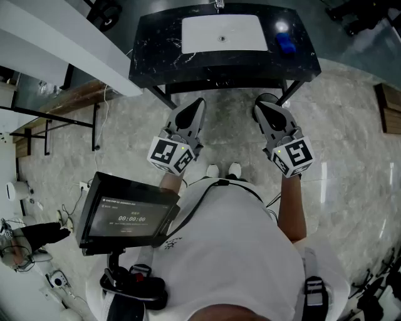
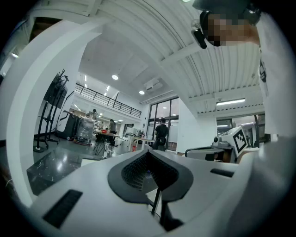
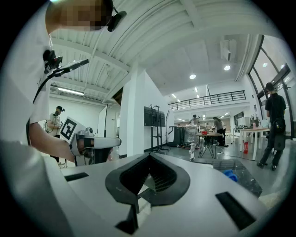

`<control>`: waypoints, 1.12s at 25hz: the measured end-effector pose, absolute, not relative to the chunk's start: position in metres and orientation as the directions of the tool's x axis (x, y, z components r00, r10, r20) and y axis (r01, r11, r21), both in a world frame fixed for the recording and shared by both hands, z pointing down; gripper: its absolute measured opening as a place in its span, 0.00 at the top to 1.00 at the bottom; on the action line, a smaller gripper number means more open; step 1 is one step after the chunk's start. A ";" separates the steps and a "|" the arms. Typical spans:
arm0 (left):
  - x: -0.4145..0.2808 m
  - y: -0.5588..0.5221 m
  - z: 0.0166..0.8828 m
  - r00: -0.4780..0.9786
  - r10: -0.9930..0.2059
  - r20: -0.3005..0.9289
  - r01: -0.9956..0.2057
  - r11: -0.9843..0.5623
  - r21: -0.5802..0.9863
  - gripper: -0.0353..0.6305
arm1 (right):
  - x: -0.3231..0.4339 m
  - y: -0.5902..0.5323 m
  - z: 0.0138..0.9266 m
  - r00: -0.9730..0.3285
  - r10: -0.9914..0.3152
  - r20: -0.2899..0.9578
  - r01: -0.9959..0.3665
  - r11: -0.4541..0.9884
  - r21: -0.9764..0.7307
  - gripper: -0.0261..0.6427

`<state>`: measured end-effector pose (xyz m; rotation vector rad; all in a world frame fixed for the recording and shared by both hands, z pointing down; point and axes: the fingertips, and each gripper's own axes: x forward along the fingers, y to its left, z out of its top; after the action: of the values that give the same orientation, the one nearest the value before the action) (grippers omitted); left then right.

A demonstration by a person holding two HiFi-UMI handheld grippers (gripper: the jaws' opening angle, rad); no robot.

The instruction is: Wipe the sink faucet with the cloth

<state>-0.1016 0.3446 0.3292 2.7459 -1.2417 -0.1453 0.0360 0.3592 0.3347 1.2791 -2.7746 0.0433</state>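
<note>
A black marble counter (image 1: 156,63) holds a white sink basin (image 1: 222,32), with the faucet (image 1: 218,5) just visible at its far edge. A blue cloth (image 1: 286,42) lies on the counter to the right of the basin; it also shows in the right gripper view (image 3: 230,175). My left gripper (image 1: 199,101) and right gripper (image 1: 260,106) are held level side by side in front of the counter's near edge, apart from it. Both are shut with nothing between the jaws, as the left gripper (image 2: 148,153) and right gripper (image 3: 149,155) views also show.
A screen on a stand (image 1: 128,216) sits at my lower left. A white beam (image 1: 69,44) and a wooden bench (image 1: 62,103) lie left of the counter. The floor is pale marble (image 1: 351,138). People stand at tables (image 2: 162,134) far off in the hall.
</note>
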 end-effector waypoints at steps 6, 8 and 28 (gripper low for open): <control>-0.102 0.344 0.330 0.656 -0.754 -0.033 -0.742 -0.652 0.155 0.97 | 0.040 0.358 0.333 -0.636 -0.768 0.075 -0.771 0.637 -0.009 0.95; -0.102 0.344 0.331 0.657 -0.754 -0.031 -0.742 -0.653 0.155 0.97 | 0.042 0.358 0.334 -0.633 -0.771 0.074 -0.773 0.634 -0.015 0.95; -0.077 0.332 0.357 0.643 -0.766 -0.005 -0.756 -0.636 0.157 0.97 | 0.065 0.349 0.364 -0.660 -0.747 0.082 -0.751 0.658 -0.045 0.95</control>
<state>-0.0772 0.3319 0.3571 2.7183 -1.2666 -0.1075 0.0646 0.3487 0.3644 1.2706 -2.8097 0.1157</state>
